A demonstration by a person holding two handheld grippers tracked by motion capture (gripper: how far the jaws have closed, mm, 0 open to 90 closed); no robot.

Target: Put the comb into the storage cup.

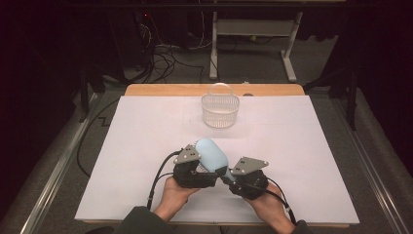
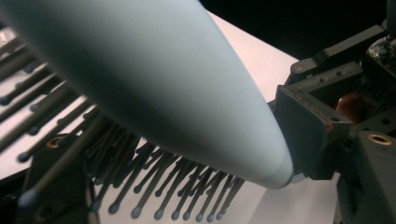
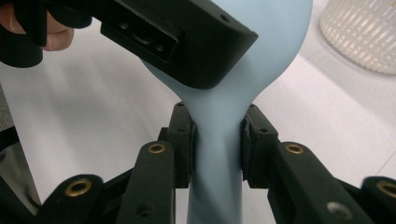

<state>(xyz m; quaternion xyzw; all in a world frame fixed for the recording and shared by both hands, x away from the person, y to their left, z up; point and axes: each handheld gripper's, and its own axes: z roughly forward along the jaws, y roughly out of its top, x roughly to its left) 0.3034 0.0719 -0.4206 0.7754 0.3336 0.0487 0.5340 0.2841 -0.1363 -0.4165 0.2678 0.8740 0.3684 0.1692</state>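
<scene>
You are working in a lab-style recording room: your bench (image 1: pixel 146 146) is a wooden top covered with a plain white sheet, the surroundings are dark, loose cables (image 1: pixel 165 61) lie tangled on the grey carpet, and a white metal desk frame (image 1: pixel 253 34) stands behind.

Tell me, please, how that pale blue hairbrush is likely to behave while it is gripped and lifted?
The hairbrush looks like smooth rigid plastic, so it should stay stiff but could slip or twist. The right gripper clamps its narrow handle, which probably lets the wider head swing. Its bristles look thin and ball-tipped, likely bending under pressure. It seems light for its size.
</scene>
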